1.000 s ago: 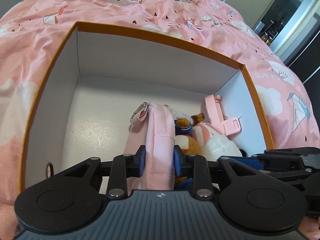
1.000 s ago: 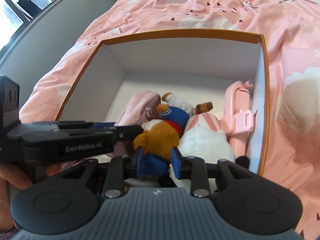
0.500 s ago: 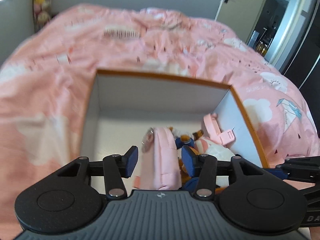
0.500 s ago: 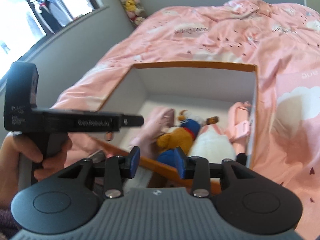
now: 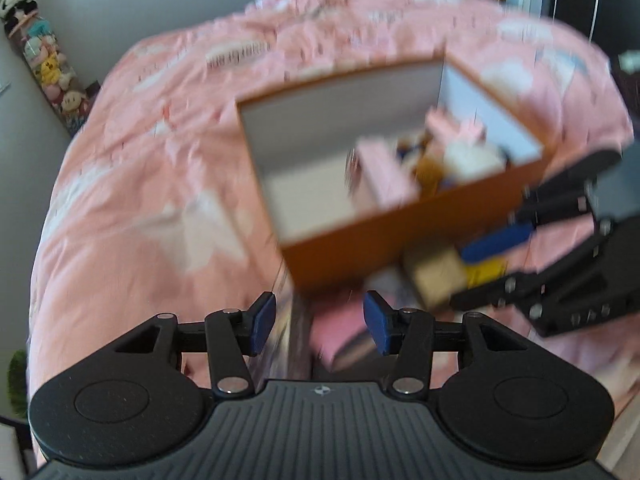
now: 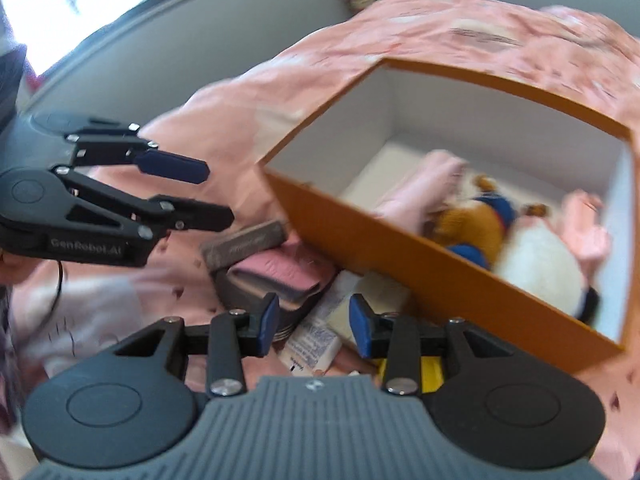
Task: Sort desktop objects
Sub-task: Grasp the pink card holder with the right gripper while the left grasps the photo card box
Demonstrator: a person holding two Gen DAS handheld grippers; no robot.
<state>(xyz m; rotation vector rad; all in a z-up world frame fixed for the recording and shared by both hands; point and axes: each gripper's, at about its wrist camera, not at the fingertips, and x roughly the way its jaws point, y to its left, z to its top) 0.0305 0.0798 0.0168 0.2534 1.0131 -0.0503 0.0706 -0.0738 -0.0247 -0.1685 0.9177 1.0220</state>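
Hovering just outside the orange cardboard box with white inside walls, both tools are empty: the left tool and the right tool each stand about half open, their jaws having just been opening, nothing between the pads. Against the box's near wall, on the pink printed bedspread, lies the unsorted pile: a flat pink fabric pouch, a dark grey rectangular case and a white printed tube. The pouch looks light and soft, so it should pinch well across its folded edge. The tube seems squashy, best taken mid-body; its long axis runs slantwise towards the box wall. Already inside the box sit a brown plush bear in blue clothes and a white plush toy.
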